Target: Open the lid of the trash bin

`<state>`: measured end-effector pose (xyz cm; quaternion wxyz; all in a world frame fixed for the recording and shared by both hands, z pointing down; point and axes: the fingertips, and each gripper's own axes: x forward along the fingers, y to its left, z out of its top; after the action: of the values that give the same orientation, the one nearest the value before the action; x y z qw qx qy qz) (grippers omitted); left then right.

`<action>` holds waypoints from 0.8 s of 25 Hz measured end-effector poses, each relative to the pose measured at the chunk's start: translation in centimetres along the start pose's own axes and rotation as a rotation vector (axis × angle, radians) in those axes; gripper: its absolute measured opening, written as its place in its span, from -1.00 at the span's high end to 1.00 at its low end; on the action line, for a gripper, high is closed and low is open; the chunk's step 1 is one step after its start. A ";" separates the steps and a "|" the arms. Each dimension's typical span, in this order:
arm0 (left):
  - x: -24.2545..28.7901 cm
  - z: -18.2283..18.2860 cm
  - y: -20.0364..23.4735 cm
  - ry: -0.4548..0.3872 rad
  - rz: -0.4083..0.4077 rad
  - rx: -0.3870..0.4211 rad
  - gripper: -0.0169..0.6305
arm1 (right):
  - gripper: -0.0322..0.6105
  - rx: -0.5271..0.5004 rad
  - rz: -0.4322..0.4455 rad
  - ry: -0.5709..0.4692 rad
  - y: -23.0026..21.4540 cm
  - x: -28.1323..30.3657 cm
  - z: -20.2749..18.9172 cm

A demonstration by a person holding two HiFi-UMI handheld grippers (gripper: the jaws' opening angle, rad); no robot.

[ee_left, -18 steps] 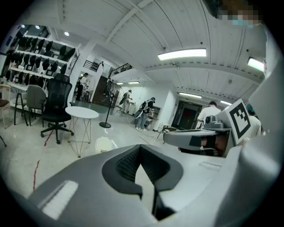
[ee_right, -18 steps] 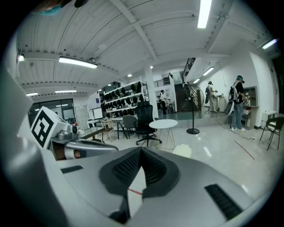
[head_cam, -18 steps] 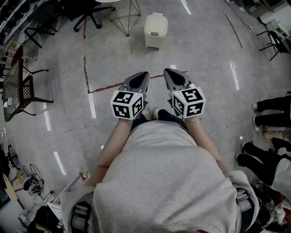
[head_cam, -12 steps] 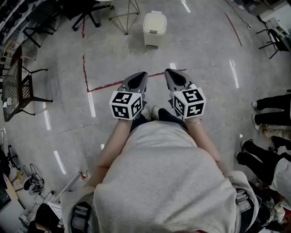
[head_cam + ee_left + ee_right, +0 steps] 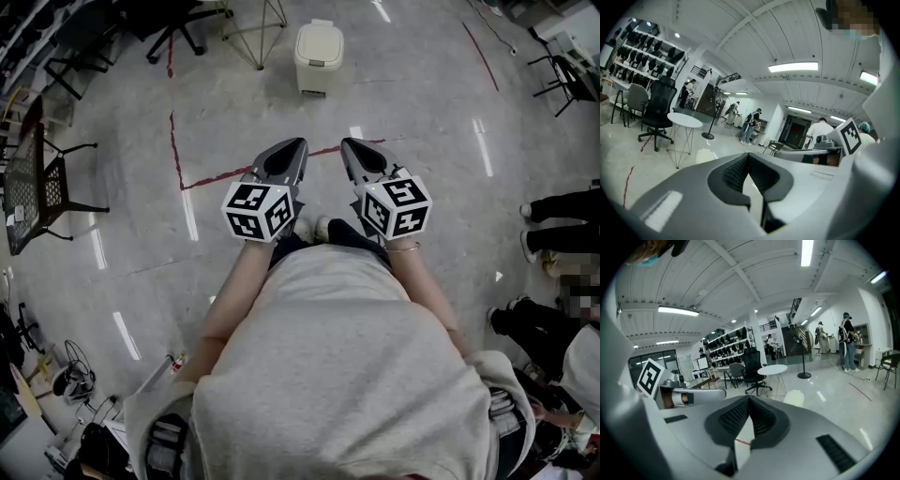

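"Looking down from the head view, what has shifted since a moment ago?"

"Very little. The grey floor (image 5: 422, 112) has slid slightly toward the top of the picture, so the trash bin (image 5: 319, 52) sits a touch nearer the top edge than it did. The person's grey top (image 5: 347, 375) fills the lower half as before. The marker cubes have drifted a little further apart, the left cube (image 5: 258, 210) leftward and the right cube (image 5: 397, 207) rightward."

"And the grippers?"

"The left gripper (image 5: 300, 142) and right gripper (image 5: 345, 142) are held side by side over the floor, noses pointing ahead toward the bin and well apart from it. Each gripper's own view shows its ribbed pads pressed together at the tip, clenched on nothing."

"Which way does the bin stand?"

"Upright on the floor, long axis vertical, straight ahead of the person and beyond the red tape line (image 5: 216, 176). Its lid (image 5: 320, 39) lies flat and closed. The darker tab on the lid's near edge faces the person."

"Counts?"

"One cream bin, two grippers, two marker cubes. Just left of the bin stand one white round table (image 5: 684, 120) and one black office chair (image 5: 658, 105)."
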<state>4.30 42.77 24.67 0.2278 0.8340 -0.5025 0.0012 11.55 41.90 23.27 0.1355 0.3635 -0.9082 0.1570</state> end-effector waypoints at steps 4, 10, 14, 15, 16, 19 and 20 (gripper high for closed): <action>-0.2 0.3 1.3 0.022 0.012 0.001 0.92 | 0.88 -0.028 -0.012 -0.009 0.4 0.5 0.5; -0.4 0.4 2.8 0.048 0.016 0.021 0.92 | 0.88 0.026 -0.043 -0.059 0.0 1.4 1.9; -0.3 0.5 4.0 0.044 0.022 0.003 0.92 | 0.88 0.016 -0.044 -0.039 0.7 2.1 0.8; -0.2 0.4 4.3 0.044 0.023 -0.005 0.92 | 0.88 0.001 -0.046 -0.030 0.6 2.4 0.5; 0.0 0.3 4.5 0.046 0.023 -0.011 0.92 | 0.88 -0.010 -0.048 -0.024 0.4 2.6 0.4; 1.3 0.0 5.4 0.067 0.017 -0.025 0.92 | 0.88 0.002 -0.049 -0.033 -0.9 3.6 0.8; 1.8 0.0 5.7 0.074 0.016 -0.027 0.92 | 0.88 0.008 -0.051 -0.038 -1.5 4.1 1.0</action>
<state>0.40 38.98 27.26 0.2574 0.8262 -0.5004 0.0274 9.57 37.97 24.10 0.1206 0.3899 -0.9005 0.1504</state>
